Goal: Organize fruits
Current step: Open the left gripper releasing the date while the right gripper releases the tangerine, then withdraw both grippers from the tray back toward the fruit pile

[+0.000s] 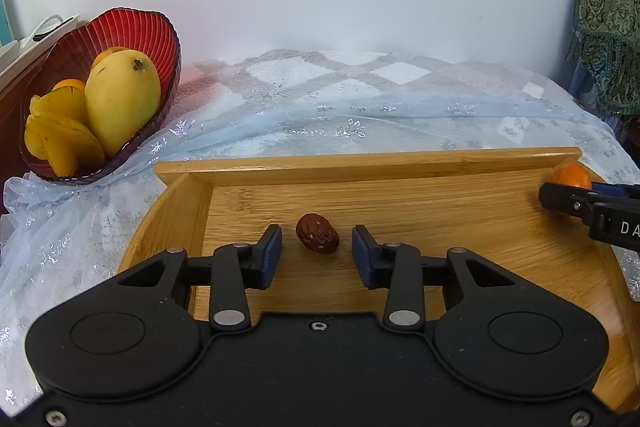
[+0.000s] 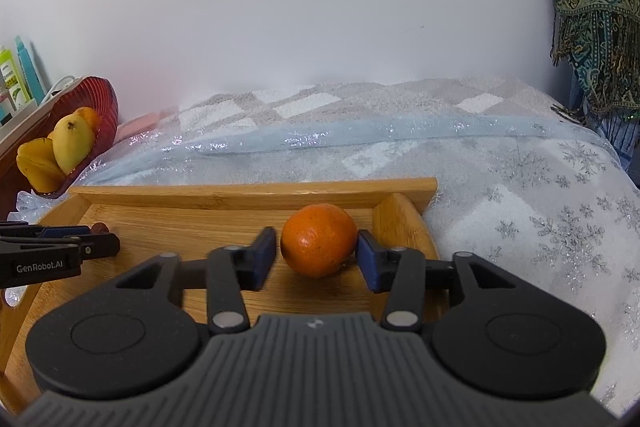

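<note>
Your left hand-held gripper point(image 1: 316, 251) stands open around the dried date point(image 1: 317, 238), pads clear. Your right hand-held gripper point(image 2: 316, 253) stands open beside the orange point(image 2: 319, 240) on the tray point(image 1: 360, 163).

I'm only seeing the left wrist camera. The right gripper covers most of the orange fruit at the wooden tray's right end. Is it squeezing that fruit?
Observer: It doesn't look like it. In the right wrist view the round orange fruit sits between the blue pads of the right gripper, with a thin gap showing at the left pad.
Operator: Is the fruit off the tray?
Observer: No, it rests on the floor of the bamboo tray, close to the tray's right end wall.
</note>
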`<act>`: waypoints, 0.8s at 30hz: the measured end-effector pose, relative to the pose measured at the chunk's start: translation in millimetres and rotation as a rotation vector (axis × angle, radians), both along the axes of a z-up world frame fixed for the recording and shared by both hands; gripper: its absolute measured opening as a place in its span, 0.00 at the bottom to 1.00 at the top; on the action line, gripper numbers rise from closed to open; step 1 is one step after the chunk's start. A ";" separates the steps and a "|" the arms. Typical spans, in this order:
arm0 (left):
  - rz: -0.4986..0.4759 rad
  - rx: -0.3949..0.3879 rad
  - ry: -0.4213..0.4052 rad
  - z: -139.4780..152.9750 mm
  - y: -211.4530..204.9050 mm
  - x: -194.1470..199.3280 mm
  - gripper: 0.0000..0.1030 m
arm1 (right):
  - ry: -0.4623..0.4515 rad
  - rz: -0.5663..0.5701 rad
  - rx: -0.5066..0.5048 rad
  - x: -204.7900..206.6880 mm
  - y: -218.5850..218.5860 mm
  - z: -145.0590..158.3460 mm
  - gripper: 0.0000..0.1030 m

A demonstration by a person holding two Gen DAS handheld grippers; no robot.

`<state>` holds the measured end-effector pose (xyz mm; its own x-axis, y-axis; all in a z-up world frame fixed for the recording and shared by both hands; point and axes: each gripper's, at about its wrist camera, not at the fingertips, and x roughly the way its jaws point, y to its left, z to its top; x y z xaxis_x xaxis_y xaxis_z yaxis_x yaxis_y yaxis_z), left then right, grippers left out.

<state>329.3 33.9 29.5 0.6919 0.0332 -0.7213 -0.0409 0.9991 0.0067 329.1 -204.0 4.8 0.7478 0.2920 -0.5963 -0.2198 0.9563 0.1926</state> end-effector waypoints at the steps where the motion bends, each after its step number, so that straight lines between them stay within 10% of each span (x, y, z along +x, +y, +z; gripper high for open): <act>1: 0.002 0.001 -0.001 0.4 0.5 -1.0 0.44 | -0.004 0.007 -0.002 -0.9 0.6 0.6 0.70; 11: 0.021 0.000 -0.025 8.9 8.0 -21.2 0.84 | -0.024 0.019 -0.020 -14.7 4.1 3.9 0.85; 24: -0.002 -0.017 -0.057 20.8 9.4 -77.1 0.93 | -0.096 0.003 0.037 -70.9 -21.4 19.3 1.00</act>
<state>252.2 43.3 50.3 0.7321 0.0199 -0.6809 -0.0390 0.9992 -0.0128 258.2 -225.4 24.1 0.8003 0.3145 -0.5105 -0.2418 0.9484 0.2052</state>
